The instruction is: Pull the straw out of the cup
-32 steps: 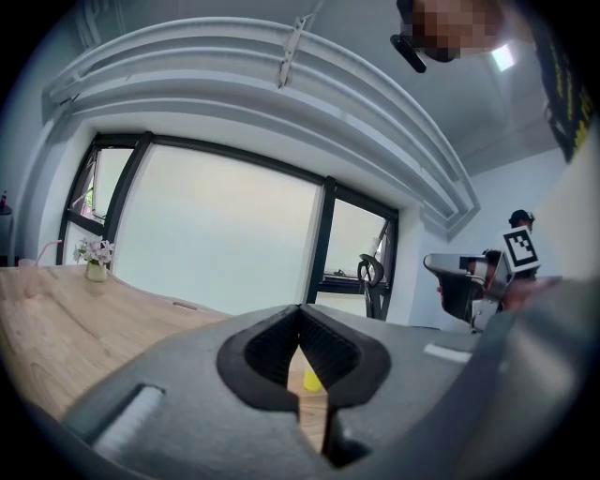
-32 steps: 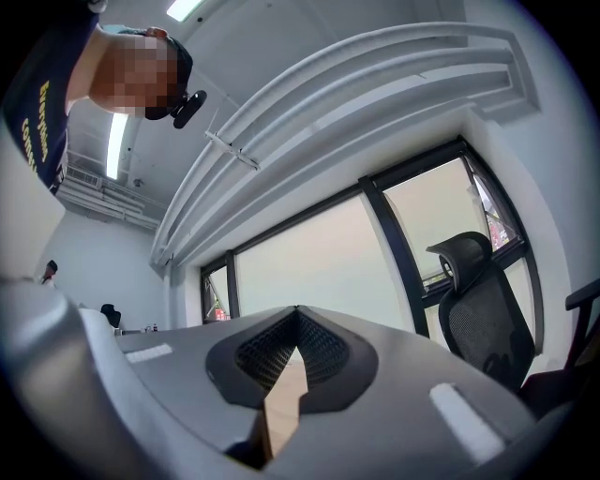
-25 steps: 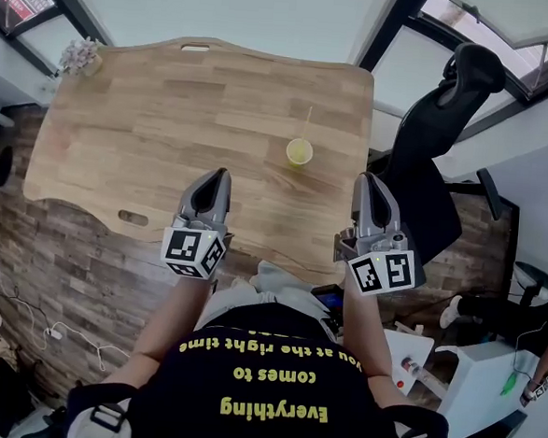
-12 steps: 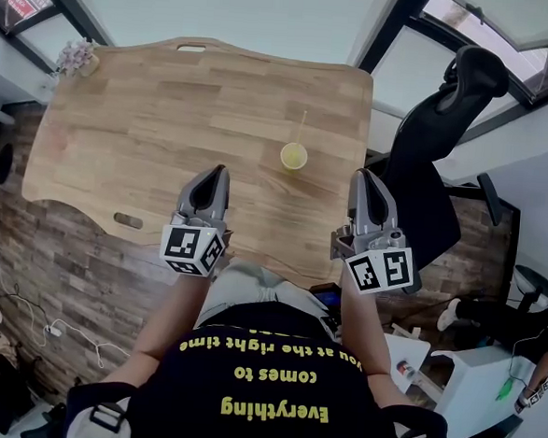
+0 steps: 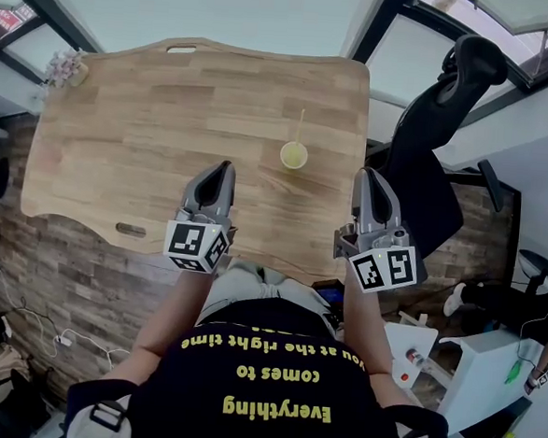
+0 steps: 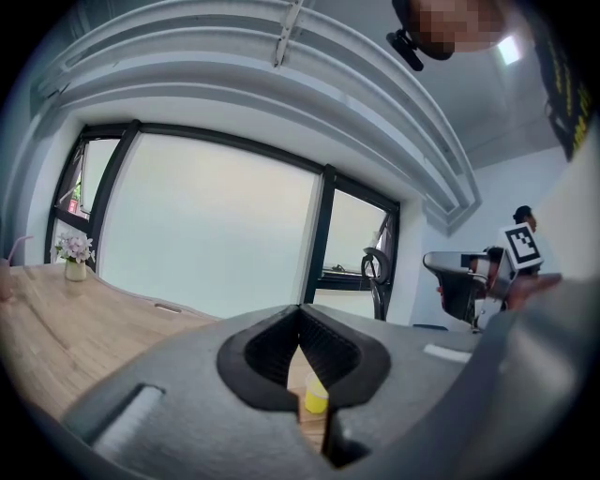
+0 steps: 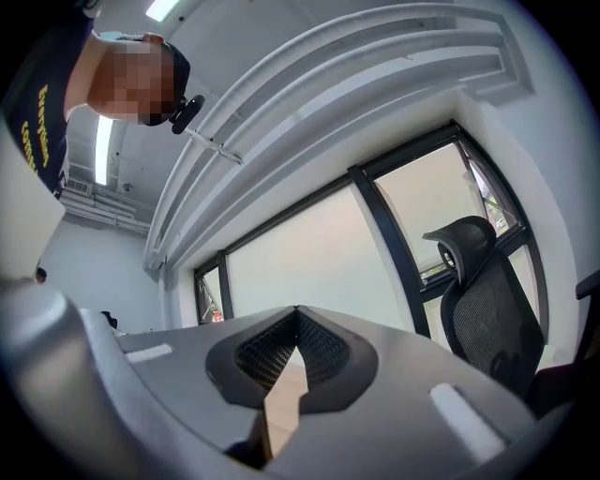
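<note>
Head view shows the yellow cup (image 5: pixel 294 155), with the straw (image 5: pixel 299 126) in it, on the worktop (image 5: pixel 150 111). The left hand-held gripper (image 5: pixel 223 171) and the right hand-held gripper (image 5: pixel 366 176) have jaws together, holding nothing, apart from the cup.

The table (image 5: pixel 150 120) is matt grained wood; the yellow cup (image 5: pixel 294 155) looks smooth plastic.
</note>
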Demonstrator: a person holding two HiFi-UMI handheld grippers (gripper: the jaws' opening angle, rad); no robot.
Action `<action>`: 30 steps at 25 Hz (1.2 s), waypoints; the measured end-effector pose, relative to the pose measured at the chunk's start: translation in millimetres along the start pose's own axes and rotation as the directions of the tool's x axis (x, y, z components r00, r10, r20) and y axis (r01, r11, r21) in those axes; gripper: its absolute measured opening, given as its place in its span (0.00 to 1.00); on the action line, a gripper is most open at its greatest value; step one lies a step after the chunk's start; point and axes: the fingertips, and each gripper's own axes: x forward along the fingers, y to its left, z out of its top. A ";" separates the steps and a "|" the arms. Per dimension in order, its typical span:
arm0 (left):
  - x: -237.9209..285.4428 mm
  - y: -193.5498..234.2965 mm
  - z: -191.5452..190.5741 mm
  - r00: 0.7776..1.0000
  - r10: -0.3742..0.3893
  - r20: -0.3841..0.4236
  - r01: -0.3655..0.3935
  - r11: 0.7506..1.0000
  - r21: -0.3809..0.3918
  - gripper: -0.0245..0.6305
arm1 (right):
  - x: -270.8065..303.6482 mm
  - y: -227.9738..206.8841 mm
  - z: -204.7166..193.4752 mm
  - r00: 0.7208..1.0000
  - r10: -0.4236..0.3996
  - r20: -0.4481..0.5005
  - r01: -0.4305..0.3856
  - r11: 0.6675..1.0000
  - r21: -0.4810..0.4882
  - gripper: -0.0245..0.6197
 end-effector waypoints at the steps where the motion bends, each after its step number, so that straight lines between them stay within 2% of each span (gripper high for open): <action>1: 1.2 1.6 -0.5 1.000 -0.003 -0.001 0.003 1.000 -0.001 0.04 | 0.8 0.3 -1.0 1.000 -0.003 -0.001 0.003 1.000 0.000 0.05; 14: 10.9 10.8 -9.3 1.000 -0.013 -0.022 0.013 1.000 -0.018 0.04 | 16.0 -0.7 -12.3 0.999 0.001 -0.037 -0.002 1.000 -0.006 0.05; 30: 14.9 20.7 -27.9 0.998 0.018 -0.055 -0.020 0.999 -0.035 0.04 | 40.3 -3.0 -52.8 0.990 0.058 -0.130 -0.055 0.998 0.029 0.09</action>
